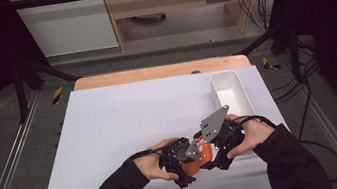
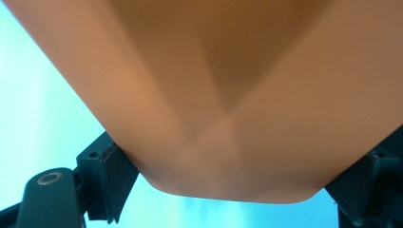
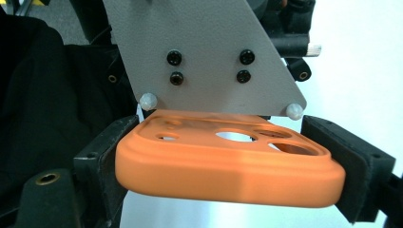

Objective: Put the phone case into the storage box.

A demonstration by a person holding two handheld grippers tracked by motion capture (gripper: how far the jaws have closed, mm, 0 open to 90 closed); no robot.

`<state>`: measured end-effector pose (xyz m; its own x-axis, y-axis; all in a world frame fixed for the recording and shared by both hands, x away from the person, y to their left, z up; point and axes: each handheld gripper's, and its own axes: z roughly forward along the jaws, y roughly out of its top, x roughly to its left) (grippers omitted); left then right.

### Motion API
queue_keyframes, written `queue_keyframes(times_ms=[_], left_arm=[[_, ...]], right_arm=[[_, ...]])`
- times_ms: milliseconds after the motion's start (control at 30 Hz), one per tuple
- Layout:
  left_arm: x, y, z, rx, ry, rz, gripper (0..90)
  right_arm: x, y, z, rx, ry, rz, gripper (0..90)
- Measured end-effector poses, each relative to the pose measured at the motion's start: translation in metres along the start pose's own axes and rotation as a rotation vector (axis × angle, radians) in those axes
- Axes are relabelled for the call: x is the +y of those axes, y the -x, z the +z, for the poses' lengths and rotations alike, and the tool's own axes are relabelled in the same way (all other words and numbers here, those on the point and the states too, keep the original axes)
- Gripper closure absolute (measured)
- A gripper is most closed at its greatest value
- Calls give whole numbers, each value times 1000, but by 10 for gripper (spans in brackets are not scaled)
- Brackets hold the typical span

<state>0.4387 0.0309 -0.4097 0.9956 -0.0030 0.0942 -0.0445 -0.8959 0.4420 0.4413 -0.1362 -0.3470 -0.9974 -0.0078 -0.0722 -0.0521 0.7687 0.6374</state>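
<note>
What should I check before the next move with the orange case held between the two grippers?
1. Right gripper clamps the case across its width, pads pressed on both sides: ok.
2. Left gripper has the case between its jaws, but whether the pads press on it: cannot tell.
3. Case lifted off the table, seen from the high view: cannot tell.
4. White bin stands at the right of the table, open side up: ok.
5. Grey plate of the left gripper sits close over the case; contact between them: cannot tell.
</note>
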Motion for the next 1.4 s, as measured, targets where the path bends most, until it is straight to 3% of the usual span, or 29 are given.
queue_keyframes(times_ms=[333,533,667,700,833,1100,1400], left_arm=[[-4,1,1,15,16,-3,147],[-8,0,0,29,26,-10,150],[-10,0,0,42,28,-7,154],[-11,1,1,47,40,-26,154],[-14,-3,-1,50,40,-35,154],[-26,-6,-7,45,84,-73,154],[-38,-9,-15,52,174,-117,154]], right_arm=[[0,-2,1,-6,21,-3,113],[-1,-2,-5,-53,52,0,38],[-3,-2,-12,-77,76,12,36],[-4,-2,-14,-82,81,15,36],[-9,-2,-20,-113,98,30,36],[-25,-4,-32,-148,164,76,20],[-44,-8,-36,-166,242,118,18]])
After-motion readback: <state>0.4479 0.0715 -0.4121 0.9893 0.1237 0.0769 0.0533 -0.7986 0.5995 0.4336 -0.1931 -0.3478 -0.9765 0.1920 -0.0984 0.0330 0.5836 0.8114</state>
